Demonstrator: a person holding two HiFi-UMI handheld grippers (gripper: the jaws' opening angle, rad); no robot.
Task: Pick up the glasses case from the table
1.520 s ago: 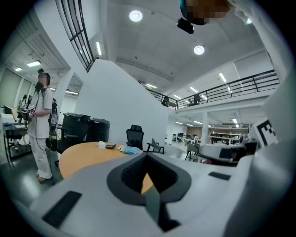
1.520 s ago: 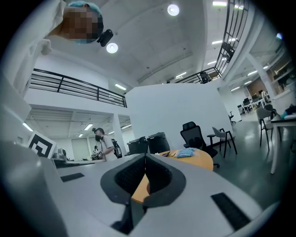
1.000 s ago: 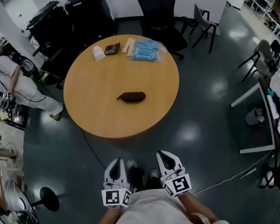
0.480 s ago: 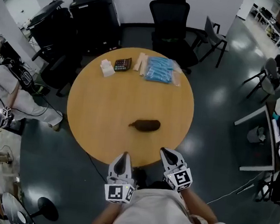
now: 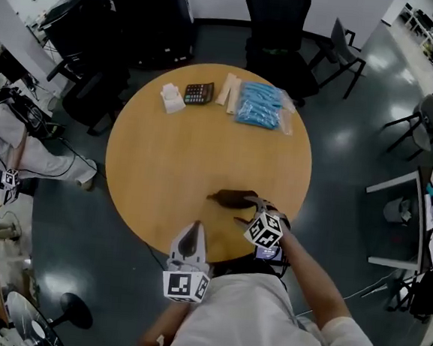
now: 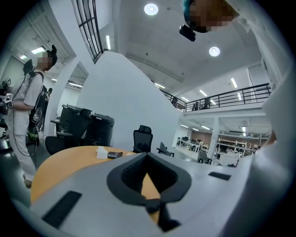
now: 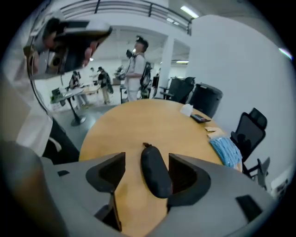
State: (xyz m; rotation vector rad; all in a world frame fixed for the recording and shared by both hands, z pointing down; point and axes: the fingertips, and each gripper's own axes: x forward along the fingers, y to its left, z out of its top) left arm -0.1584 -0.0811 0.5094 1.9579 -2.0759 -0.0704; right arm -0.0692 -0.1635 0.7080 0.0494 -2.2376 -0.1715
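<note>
Straddling the case [image 5: 228, 198] with jaws wide apart, the right gripper [image 5: 252, 211] lines up along it for a side squeeze. The case lies on the table [image 5: 166, 149] between them. The left gripper [image 5: 189, 241] hangs back, jaws together and unneeded.

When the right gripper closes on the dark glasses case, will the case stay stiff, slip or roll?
The glasses case looks rounded and elongated, so it may roll sideways on the table. Its smooth dark shell seems stiff and probably light; the open right gripper might slip off its curve.
</note>
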